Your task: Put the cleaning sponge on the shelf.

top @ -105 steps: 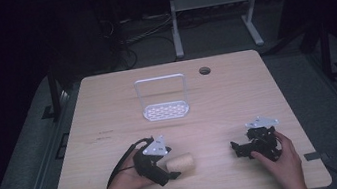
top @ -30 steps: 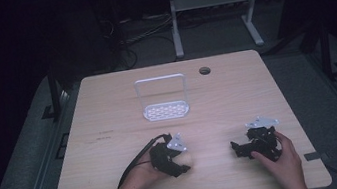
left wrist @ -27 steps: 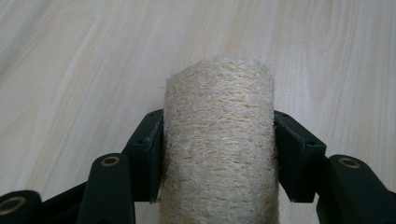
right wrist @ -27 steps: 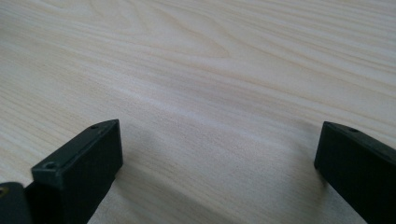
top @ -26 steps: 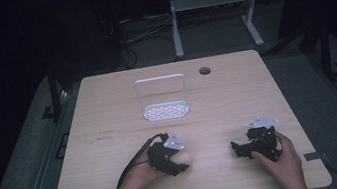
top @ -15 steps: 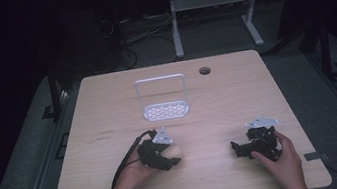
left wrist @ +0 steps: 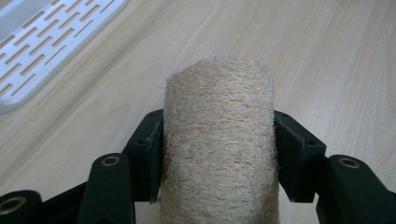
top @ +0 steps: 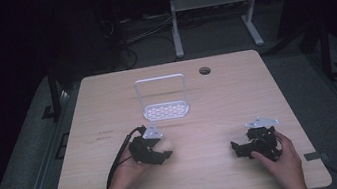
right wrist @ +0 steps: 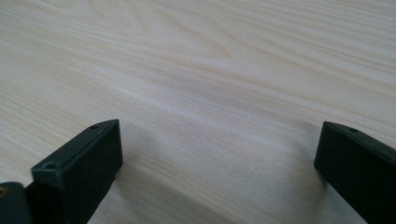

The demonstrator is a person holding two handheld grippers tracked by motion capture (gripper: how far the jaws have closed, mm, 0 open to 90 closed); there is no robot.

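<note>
A light wooden table [top: 207,98] carried a white slotted rack [top: 165,109] near its middle, with a round cable hole [top: 204,70] beyond.

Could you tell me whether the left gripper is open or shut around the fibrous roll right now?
Shut on it: in the left gripper view, both black jaws of the left gripper press flat against the sides of the loofah roll.

Your left gripper [top: 157,152] sat near the table's front edge, left of centre, jaws clamped on both sides of a load, your left hand [top: 126,167] wrapped behind it. Your right gripper [top: 245,147] rested toward the front right corner, jaws spread wide, your right hand [top: 281,157] behind it.
</note>
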